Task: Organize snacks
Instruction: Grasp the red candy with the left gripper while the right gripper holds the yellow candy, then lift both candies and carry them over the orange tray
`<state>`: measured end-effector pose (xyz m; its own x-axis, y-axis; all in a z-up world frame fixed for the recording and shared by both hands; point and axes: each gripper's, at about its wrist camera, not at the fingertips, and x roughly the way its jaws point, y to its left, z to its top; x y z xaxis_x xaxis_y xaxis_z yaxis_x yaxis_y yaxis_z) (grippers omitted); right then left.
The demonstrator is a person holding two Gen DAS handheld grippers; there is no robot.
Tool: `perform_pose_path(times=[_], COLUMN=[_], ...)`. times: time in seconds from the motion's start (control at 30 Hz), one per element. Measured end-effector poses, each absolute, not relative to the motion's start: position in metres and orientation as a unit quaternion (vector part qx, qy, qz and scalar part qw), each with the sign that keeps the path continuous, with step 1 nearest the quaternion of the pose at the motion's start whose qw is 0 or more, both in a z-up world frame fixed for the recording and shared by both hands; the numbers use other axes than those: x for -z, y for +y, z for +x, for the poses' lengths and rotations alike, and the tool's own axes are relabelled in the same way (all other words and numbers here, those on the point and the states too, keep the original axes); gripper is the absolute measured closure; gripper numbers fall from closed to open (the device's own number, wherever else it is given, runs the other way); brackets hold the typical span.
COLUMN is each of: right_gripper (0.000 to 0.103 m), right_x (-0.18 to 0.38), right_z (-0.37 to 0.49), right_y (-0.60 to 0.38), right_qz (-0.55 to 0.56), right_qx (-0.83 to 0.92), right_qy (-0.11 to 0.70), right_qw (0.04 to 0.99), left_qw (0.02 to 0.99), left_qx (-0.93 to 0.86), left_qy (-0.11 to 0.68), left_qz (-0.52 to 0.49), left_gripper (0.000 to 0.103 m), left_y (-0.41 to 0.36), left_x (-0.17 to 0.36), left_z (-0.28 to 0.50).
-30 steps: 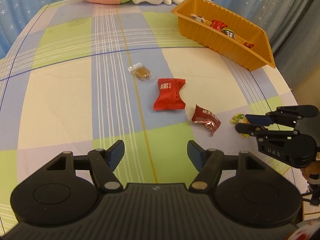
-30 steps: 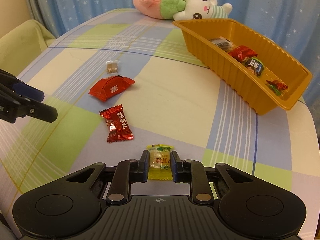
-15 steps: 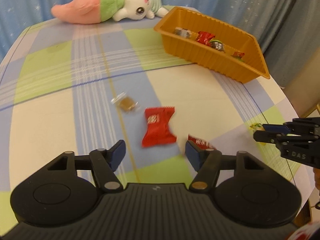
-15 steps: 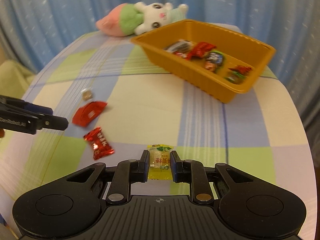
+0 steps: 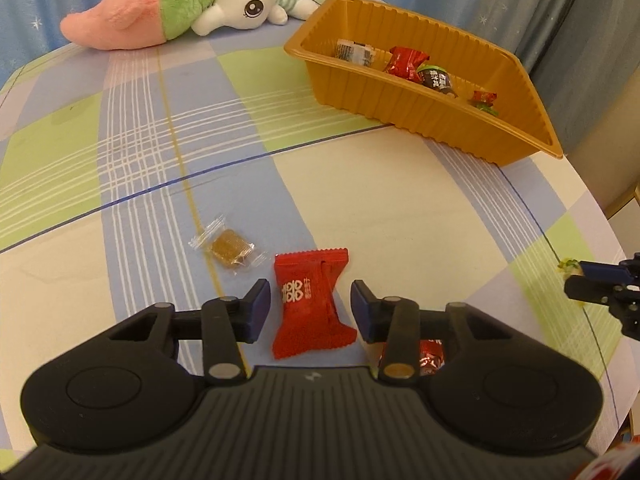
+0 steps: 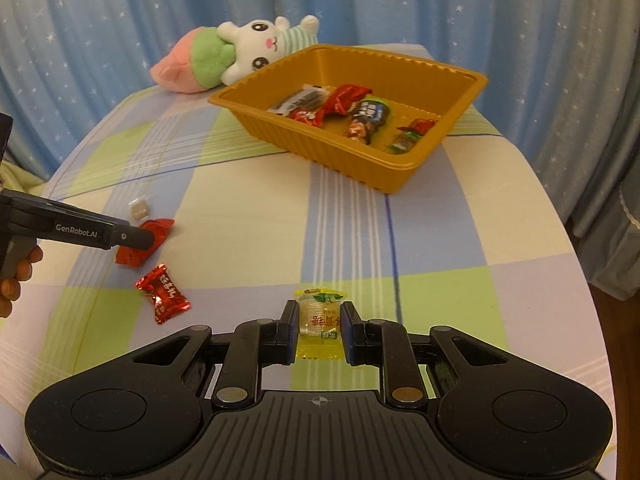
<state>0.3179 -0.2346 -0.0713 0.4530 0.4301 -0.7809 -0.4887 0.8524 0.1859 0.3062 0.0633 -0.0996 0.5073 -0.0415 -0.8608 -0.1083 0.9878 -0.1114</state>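
Near table's front edge: your R gripper (image 6: 319,322) clamps yellow candy (image 6: 319,320); L gripper (image 5: 310,308) jaws apart around red pack (image 5: 310,306). Next: carry to tray (image 6: 404,168).

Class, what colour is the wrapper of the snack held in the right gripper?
Yellow wrapper, clear middle; best in the right wrist view.

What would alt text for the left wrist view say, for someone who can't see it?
The left gripper is open on either side of a red snack packet lying on a checked tablecloth. A clear-wrapped brown candy lies just beyond; farther back are an orange tray holding several snacks and a plush rabbit.
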Motion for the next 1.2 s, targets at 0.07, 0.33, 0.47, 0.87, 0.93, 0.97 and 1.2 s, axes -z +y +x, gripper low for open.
perform_pose_path(times=[0.07, 0.33, 0.47, 0.87, 0.93, 0.97, 1.2], right_gripper=[0.081, 0.081, 0.081, 0.081, 0.081, 0.081, 0.081], right_x=[0.071, 0.065, 0.060, 0.034, 0.029, 0.027, 0.011], right_z=[0.318, 0.325, 0.332, 0.359, 0.365, 0.368, 0.399], right_y=[-0.237, -0.242, -0.243, -0.239, -0.236, -0.235, -0.228], right_qz=[-0.030, -0.022, -0.018, -0.004, -0.002, 0.001, 0.021], right_qx=[-0.268, -0.268, -0.272, -0.292, -0.295, -0.297, -0.295], right_qy=[0.448, 0.442, 0.435, 0.400, 0.392, 0.388, 0.361], right_qw=[0.852, 0.856, 0.858, 0.869, 0.871, 0.873, 0.885], left_qw=[0.863, 0.866, 0.873, 0.907, 0.911, 0.914, 0.922], left_qx=[-0.016, -0.007, -0.002, 0.021, 0.030, 0.034, 0.062], left_qy=[0.499, 0.496, 0.484, 0.416, 0.406, 0.401, 0.379], left_qz=[-0.073, -0.060, -0.056, -0.064, -0.063, -0.061, -0.045], left_gripper=[0.072, 0.081, 0.081, 0.081, 0.081, 0.081, 0.081], left_y=[0.063, 0.056, 0.055, 0.047, 0.041, 0.037, 0.009], left_x=[0.101, 0.097, 0.085, 0.021, 0.013, 0.009, -0.007], left_z=[0.308, 0.309, 0.308, 0.337, 0.347, 0.353, 0.396])
